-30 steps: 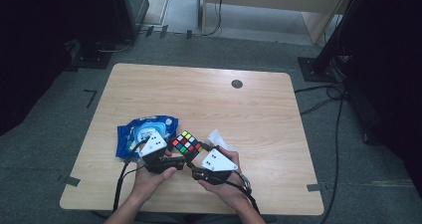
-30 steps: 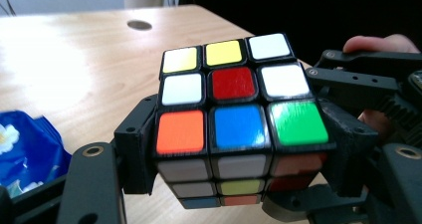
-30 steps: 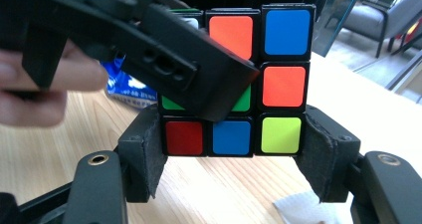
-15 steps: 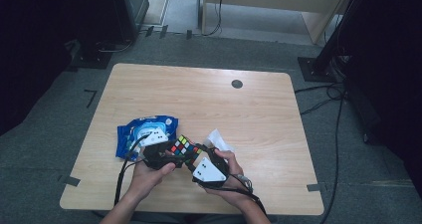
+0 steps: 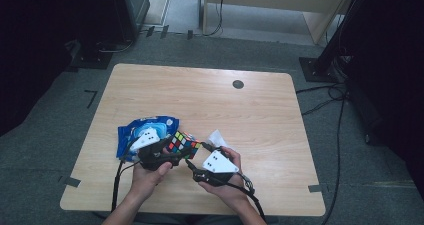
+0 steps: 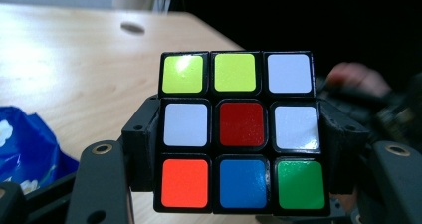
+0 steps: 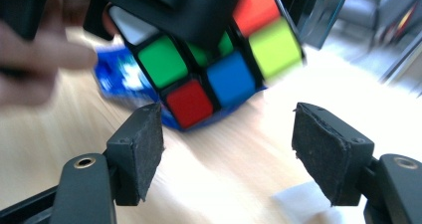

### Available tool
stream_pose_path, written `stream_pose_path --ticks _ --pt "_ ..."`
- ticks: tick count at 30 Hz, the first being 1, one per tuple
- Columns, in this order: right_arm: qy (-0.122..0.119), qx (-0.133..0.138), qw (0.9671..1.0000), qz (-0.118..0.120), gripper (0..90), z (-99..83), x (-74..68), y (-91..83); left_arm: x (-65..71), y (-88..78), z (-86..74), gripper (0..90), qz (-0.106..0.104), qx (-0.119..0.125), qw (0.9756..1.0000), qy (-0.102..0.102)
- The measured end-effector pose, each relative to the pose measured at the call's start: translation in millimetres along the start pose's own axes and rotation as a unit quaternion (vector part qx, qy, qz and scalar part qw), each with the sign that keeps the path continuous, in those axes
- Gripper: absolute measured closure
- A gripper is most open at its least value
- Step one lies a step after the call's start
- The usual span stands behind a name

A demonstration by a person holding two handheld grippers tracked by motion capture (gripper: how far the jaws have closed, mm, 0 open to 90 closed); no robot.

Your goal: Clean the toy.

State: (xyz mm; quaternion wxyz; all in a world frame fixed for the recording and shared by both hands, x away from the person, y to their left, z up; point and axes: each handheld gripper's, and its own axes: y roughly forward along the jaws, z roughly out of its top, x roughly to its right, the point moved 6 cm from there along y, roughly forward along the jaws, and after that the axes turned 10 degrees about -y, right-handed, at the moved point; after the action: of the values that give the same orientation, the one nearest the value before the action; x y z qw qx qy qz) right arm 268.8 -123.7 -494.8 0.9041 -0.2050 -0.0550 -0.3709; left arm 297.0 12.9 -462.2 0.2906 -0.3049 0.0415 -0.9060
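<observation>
A person sits at a light wooden desk point(image 5: 260, 115) and holds a two-jaw gripper in each hand. Seen from the high view, both forearms come in from the bottom edge and meet near the front of the desk, left of its middle.

The left gripper point(image 5: 167, 152) has its fingers closed on a puzzle cube point(image 5: 183, 144), a three-by-three cube with coloured stickers. In the left gripper view the cube point(image 6: 241, 132) sits between the two black fingers, whose pads press on its left and right sides at the middle row. The face towards the camera shows yellow, yellow, white on top, white, red, white across the middle, and orange, blue, green below. The cube is lifted off the desk.

The right gripper point(image 5: 196, 166) sits just to the right of the cube, its fingers having just been opening, with nothing held. In the right gripper view the two padded fingers point(image 7: 142, 149) stand wide apart over bare desk, and the cube point(image 7: 209, 59), blurred, hangs above and beyond them.

A blue plastic packet point(image 5: 135, 132) lies on the desk just behind the left gripper. A small white paper scrap point(image 5: 217, 137) lies beside the right hand. A dark round disc point(image 5: 238, 84) sits near the far edge of the desk.
</observation>
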Motion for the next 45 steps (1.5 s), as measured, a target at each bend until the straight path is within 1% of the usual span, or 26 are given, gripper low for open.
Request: stream_pose_path --ticks 1,2,4,6,8,10,12,13,16,18,19,22,24,26,27,28,31,32,34,36,37,38,41,42,44,45 --pt "0.047 0.008 0.9988 0.016 29.0 0.0 -0.6 0.2 -0.6 -1.1 0.6 34.3 -0.001 0.011 0.9999 -0.004" --pt "0.079 0.013 0.9964 0.027 29.5 0.3 -2.1 0.7 -1.1 -1.9 0.8 34.4 0.0 0.018 0.9998 -0.004" --pt "0.115 0.021 0.9922 0.044 31.5 2.9 -6.2 2.1 -2.5 -3.7 0.8 34.4 0.001 0.032 0.9995 -0.003" --pt "0.122 0.03 0.9912 0.042 32.3 7.6 -9.1 2.2 -2.6 -3.6 0.2 34.4 -0.007 0.032 0.9994 -0.009" --pt "0.124 0.037 0.9907 0.042 32.0 12.6 -9.8 0.6 -1.9 -2.5 -1.4 34.3 -0.006 0.03 0.9995 -0.005" --pt "0.119 0.043 0.9913 0.038 31.7 15.6 -8.8 -0.6 -0.3 0.0 -4.0 34.3 -0.008 0.022 0.9997 -0.001" --pt "0.104 0.044 0.9928 0.037 31.0 16.8 -8.4 -1.8 1.0 2.2 -6.1 34.2 -0.006 0.016 0.9998 0.003" --pt "0.091 0.041 0.9946 0.029 31.1 16.2 -8.0 -2.1 1.4 2.6 -6.3 34.2 -0.006 0.016 0.9998 0.005" --pt "0.074 0.04 0.9962 0.022 32.1 15.2 -7.5 -3.5 2.0 2.8 -5.6 34.2 -0.004 0.013 0.9999 0.006" --pt "0.056 0.039 0.9976 0.013 32.1 15.7 -7.2 -4.4 2.3 2.5 -4.7 34.1 -0.009 0.009 0.9999 0.002" --pt "0.046 0.04 0.9981 0.009 32.7 16.0 -6.9 -4.7 2.2 2.2 -4.0 34.1 -0.011 0.004 0.9999 0.004" --pt "0.003 0.036 0.9994 -0.004 33.2 15.7 -6.2 -6.4 3.7 2.4 -3.5 34.0 -0.013 -0.011 0.9998 0.009" --pt "-0.028 0.032 0.999 -0.012 33.3 15.6 -5.8 -7.7 4.6 3.2 -4.1 33.8 -0.013 -0.026 0.9994 0.016" --pt "-0.062 0.028 0.9974 -0.023 34.2 15.0 -5.9 -9.1 5.4 3.8 -5.1 33.5 -0.013 -0.038 0.9989 0.022" --pt "-0.075 0.027 0.9965 -0.026 34.8 14.7 -6.0 -9.8 5.6 3.8 -5.2 33.3 -0.013 -0.04 0.9988 0.025" --pt "-0.081 0.026 0.996 -0.025 35.5 14.6 -6.2 -10.3 5.9 3.9 -5.4 33.2 -0.012 -0.042 0.9987 0.027" --pt "-0.113 0.028 0.9927 -0.032 38.4 14.4 -7.0 -11.9 6.0 4.3 -5.3 33.3 -0.01 -0.046 0.9985 0.028" --pt "-0.118 0.028 0.9922 -0.03 38.5 14.6 -7.5 -12.1 6.0 4.3 -5.4 33.5 -0.01 -0.046 0.9985 0.028" --pt "-0.122 0.026 0.9917 -0.029 38.5 14.6 -7.6 -12.2 6.7 3.6 -5.6 33.9 -0.003 -0.04 0.9984 0.039" --pt "-0.12 0.029 0.9921 -0.023 38.6 15.0 -7.5 -12.5 6.9 2.1 -4.9 34.1 0.008 -0.034 0.9979 0.056" --pt "-0.117 0.032 0.9924 -0.02 38.6 15.3 -7.2 -13.0 6.5 0.6 -3.8 34.2 0.013 -0.025 0.9978 0.059" --pt "-0.114 0.034 0.9928 -0.016 38.2 15.7 -6.4 -14.0 4.6 -1.8 -1.5 34.2 0.017 -0.015 0.9981 0.057" --pt "-0.091 0.036 0.9952 -0.003 38.5 13.0 2.5 -18.9 -6.0 -10.6 6.4 34.2 0.028 0.007 0.9987 0.041" --pt "-0.084 0.032 0.9959 -0.006 40.4 10.0 8.1 -20.5 -10.0 -13.6 8.4 34.2 0.032 0.012 0.9987 0.039" --pt "-0.055 0.025 0.9981 -0.009 47.7 2.6 21.9 -22.0 -16.5 -18.5 10.9 34.2 0.041 0.02 0.9982 0.038" --pt "-0.012 0.014 0.9998 -0.009 50.8 -4.6 34.1 -21.5 -18.9 -20.3 11.4 34.2 0.044 0.023 0.998 0.04"
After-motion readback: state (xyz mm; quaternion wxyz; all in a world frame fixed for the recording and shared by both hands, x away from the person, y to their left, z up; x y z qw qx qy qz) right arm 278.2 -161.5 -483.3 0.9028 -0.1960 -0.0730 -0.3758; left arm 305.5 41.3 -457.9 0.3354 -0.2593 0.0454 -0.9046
